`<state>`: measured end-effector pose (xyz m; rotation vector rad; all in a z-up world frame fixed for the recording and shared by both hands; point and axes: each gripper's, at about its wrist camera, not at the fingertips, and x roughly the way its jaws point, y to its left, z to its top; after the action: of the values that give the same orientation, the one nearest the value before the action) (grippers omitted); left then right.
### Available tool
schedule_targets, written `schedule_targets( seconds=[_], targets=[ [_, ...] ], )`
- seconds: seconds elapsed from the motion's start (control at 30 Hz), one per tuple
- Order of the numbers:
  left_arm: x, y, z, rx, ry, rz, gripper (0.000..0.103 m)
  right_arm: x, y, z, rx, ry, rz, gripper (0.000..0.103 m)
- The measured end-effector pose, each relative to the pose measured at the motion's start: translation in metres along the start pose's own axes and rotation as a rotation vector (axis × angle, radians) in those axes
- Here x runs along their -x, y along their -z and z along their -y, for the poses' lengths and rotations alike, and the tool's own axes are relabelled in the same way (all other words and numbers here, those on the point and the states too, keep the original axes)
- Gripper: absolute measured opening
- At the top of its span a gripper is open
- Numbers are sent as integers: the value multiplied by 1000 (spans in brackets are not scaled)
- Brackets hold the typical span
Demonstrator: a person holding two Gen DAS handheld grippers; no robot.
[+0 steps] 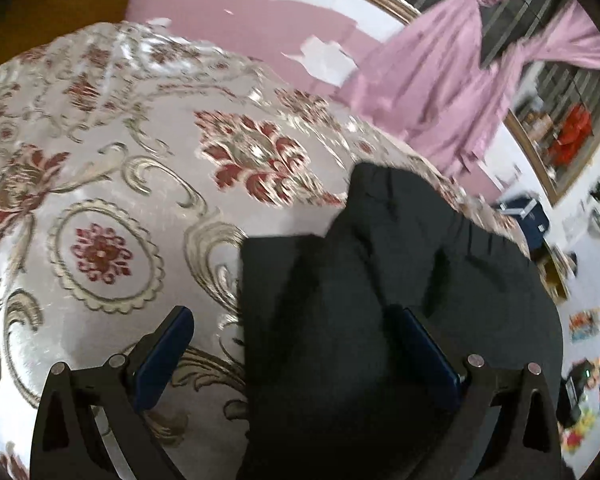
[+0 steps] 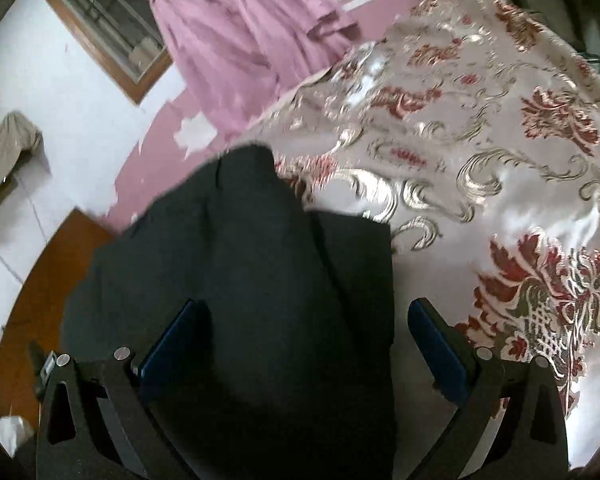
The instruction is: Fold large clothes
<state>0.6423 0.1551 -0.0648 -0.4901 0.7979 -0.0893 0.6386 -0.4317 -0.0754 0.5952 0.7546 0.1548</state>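
Observation:
A black garment (image 1: 380, 280) lies partly folded on a bed with a silvery floral bedspread (image 1: 120, 160). In the left wrist view my left gripper (image 1: 296, 328) is open above the garment's left edge, one blue pad (image 1: 164, 356) over the bedspread, the other over the cloth. In the right wrist view the same black garment (image 2: 240, 280) fills the lower middle, and my right gripper (image 2: 304, 328) is open over its right edge, empty, with the right pad (image 2: 440, 348) above the bedspread (image 2: 500, 140).
Pink curtains (image 1: 440, 92) hang by a barred window behind the bed. A pink and white peeling wall (image 1: 240, 16) runs along the far side. A dark blue box (image 1: 528, 216) and clutter lie at right. A brown wooden floor (image 2: 40, 288) shows at left.

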Motion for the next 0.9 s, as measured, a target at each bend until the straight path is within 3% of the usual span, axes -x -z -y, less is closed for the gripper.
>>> schedule_targets(
  seconds=[0.2, 0.37, 0.47, 0.63, 0.73, 0.9],
  targets=[
    [-5, 5, -4, -28, 165, -146, 103, -10, 0, 3, 18, -101, -108, 102],
    [-7, 9, -1, -76, 207, -219, 103, -10, 0, 14, 37, -224, -196, 102],
    [-11, 11, 3, -81, 233, -248, 103, -10, 2, 22, 18, -267, -206, 102],
    [-15, 17, 10, -107, 245, -272, 103, -9, 7, 22, -5, -260, -219, 102],
    [-16, 21, 15, -114, 298, -333, 103, -7, 8, 14, 16, -242, -240, 102],
    [-10, 22, 24, -142, 321, -358, 103, -4, 10, 3, 37, -287, -291, 102]
  ],
)
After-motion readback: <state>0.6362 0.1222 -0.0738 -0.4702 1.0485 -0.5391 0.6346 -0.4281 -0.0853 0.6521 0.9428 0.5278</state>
